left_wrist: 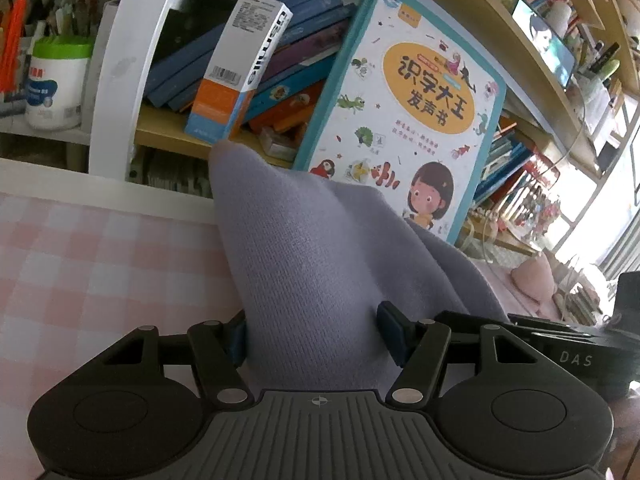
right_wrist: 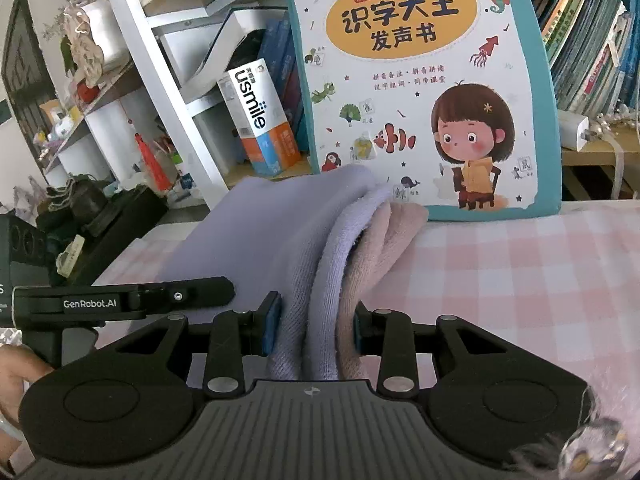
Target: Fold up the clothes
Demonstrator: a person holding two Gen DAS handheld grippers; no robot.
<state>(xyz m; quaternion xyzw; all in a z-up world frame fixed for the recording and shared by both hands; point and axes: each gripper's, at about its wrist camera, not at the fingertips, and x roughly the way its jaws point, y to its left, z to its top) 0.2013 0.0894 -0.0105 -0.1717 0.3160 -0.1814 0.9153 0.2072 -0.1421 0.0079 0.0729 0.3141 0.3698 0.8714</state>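
Observation:
A lavender knit garment (left_wrist: pixel 304 264) with a pink fleecy inner layer (right_wrist: pixel 384 248) lies bunched on the pink checked tabletop (left_wrist: pixel 88 264). My left gripper (left_wrist: pixel 312 332) is shut on a fold of the lavender fabric, which rises in a peak in front of it. My right gripper (right_wrist: pixel 316 328) is shut on the stacked lavender and pink layers (right_wrist: pixel 320 264). The left gripper's body (right_wrist: pixel 120 300) shows at the left of the right wrist view, close beside the right one.
A large children's picture book (right_wrist: pixel 420 80) leans upright just behind the garment. A white and orange box (right_wrist: pixel 260 120) and a shelf of books (left_wrist: pixel 256 60) stand behind the table. The checked tabletop (right_wrist: pixel 520 272) extends to the right.

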